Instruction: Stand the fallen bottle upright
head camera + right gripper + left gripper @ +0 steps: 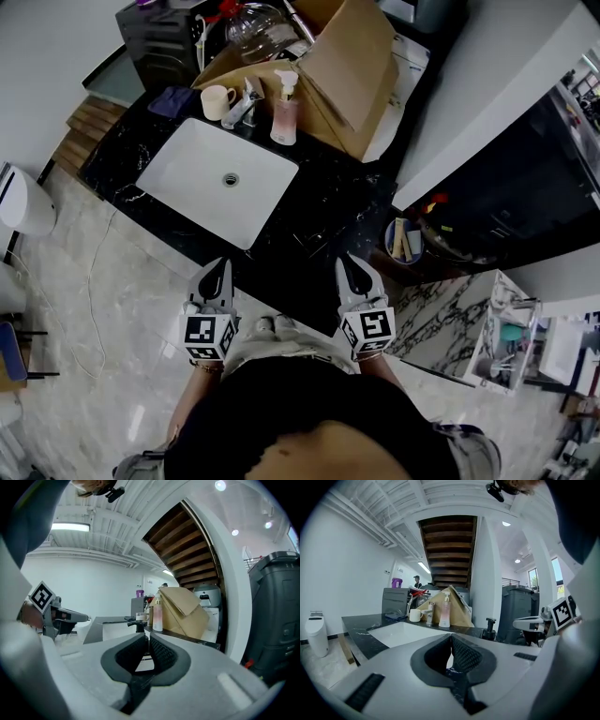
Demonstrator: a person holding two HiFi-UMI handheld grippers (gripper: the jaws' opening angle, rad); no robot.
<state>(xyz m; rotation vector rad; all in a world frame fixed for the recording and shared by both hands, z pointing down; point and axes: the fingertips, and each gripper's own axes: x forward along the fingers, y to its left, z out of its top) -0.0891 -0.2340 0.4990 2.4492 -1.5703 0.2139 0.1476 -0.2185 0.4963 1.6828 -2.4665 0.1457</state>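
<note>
A pink pump bottle (284, 109) stands upright on the black marble counter (328, 216), behind the white sink (220, 178) and against a cardboard box (342, 70). It also shows upright as the pink bottle (445, 612) in the left gripper view and the pink bottle (157, 615) in the right gripper view. My left gripper (217, 270) hangs at the counter's near edge, its jaws together and empty. My right gripper (352, 267) is beside it, also shut with nothing between its pads. Both are far short of the bottle.
A mug (217, 101) and a faucet (246, 103) stand left of the bottle. A black pump top (489, 629) rises close ahead of the grippers. A black bin (164, 42) sits at the counter's far end. A cup of tools (404, 241) stands to the right, and a white toilet (21, 200) to the left.
</note>
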